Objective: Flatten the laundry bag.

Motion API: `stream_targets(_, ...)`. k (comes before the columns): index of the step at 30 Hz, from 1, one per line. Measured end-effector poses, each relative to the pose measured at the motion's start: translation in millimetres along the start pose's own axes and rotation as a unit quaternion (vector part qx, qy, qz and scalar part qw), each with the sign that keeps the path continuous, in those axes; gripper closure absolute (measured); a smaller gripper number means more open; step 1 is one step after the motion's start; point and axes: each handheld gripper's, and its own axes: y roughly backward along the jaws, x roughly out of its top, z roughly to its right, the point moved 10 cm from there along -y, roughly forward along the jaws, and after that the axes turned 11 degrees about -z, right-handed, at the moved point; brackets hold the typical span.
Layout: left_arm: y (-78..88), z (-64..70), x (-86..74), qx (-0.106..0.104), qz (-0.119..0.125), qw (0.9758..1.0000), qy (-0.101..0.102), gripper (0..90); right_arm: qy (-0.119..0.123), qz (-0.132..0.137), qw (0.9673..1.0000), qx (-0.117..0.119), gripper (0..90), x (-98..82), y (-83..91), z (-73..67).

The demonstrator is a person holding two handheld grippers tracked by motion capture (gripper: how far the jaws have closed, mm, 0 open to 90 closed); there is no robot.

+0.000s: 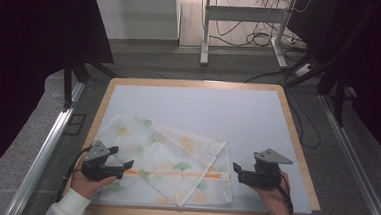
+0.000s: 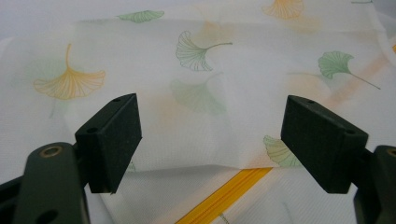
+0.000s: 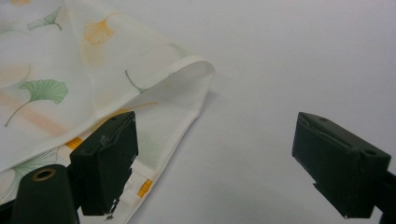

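Cloth: a thin white cloth [image 1: 167,161] printed with ginkgo leaves is spread, loosely folded, on the near half of the grey mat [image 1: 238,115], an orange stripe [image 1: 174,174] showing along its lower part.
Left gripper [image 1: 127,165]: jaws are held wide apart above the cloth's left side; nothing is grasped.
Right gripper [image 1: 236,168]: jaws are parted just beside the cloth's right edge, over bare mat; nothing is grasped.
Risk, layers: two plies may be pinched together, since a folded flap [image 3: 187,79] overlaps.
Risk, slip: the thin fabric may be dragged or bunched if only the hem is caught.
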Motion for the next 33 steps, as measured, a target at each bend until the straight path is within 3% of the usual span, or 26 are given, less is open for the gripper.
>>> stream_targets(3, -1.4, 2.6, -1.2, -0.004, -0.005, 1.0, -0.005, 20.0, -0.001, -0.002, 1.0, 0.005, 15.2, -0.6, -0.2, -1.5)
stream_targets(9, 1.2, 3.2, -1.0, -0.006, 0.0, 1.0, -0.002, 20.3, 0.026, 0.004, 0.9996, 0.012, 20.0, 1.8, 3.8, -11.6)
stream_targets(15, -0.9, 2.2, -1.5, -0.001, -0.003, 1.0, -0.007, 22.1, 0.041, 0.004, 0.9986, 0.034, 21.9, 4.7, 6.1, -25.6)
stream_targets(21, 2.3, 1.2, -0.3, 0.004, 0.006, 1.0, -0.001, 22.6, 0.082, 0.009, 0.9954, 0.048, 22.1, 7.0, 8.1, -42.8)
stream_targets(33, 1.3, 0.8, -0.8, 0.009, 0.006, 0.9999, 0.0, 23.2, 0.076, -0.014, 0.9943, 0.073, 26.7, 7.4, 4.6, -56.9)
